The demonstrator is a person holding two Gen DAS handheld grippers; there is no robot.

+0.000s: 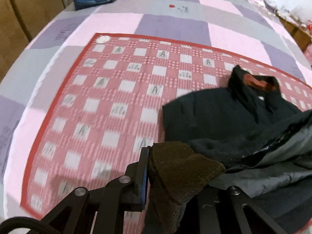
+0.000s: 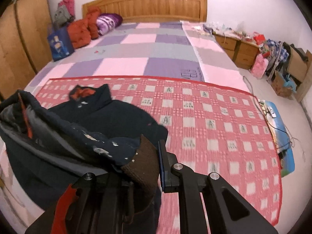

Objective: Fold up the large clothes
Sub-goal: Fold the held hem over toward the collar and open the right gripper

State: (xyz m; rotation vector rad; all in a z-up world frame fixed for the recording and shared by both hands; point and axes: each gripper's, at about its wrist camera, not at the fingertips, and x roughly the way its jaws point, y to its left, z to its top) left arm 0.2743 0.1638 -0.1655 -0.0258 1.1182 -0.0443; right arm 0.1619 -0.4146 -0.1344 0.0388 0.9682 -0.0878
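Observation:
A dark navy jacket (image 1: 212,117) with an orange-lined collar (image 1: 257,81) and grey lining lies on a red checked mat (image 1: 109,89), collar toward the headboard. My left gripper (image 1: 167,167) is shut on its brown ribbed cuff (image 1: 181,167), lifted above the mat. In the right wrist view the jacket (image 2: 109,120) lies at the left of the mat (image 2: 214,120). My right gripper (image 2: 144,167) is shut on the other brown ribbed cuff (image 2: 144,161), with bunched navy fabric draped to its left.
The mat lies on a bed with a pink, purple and grey checked sheet (image 2: 148,54) and a wooden headboard (image 2: 152,3). Pillows and a blue bag (image 2: 60,42) sit at the far left. A wardrobe (image 2: 21,44) stands left; cluttered drawers (image 2: 241,48) stand right.

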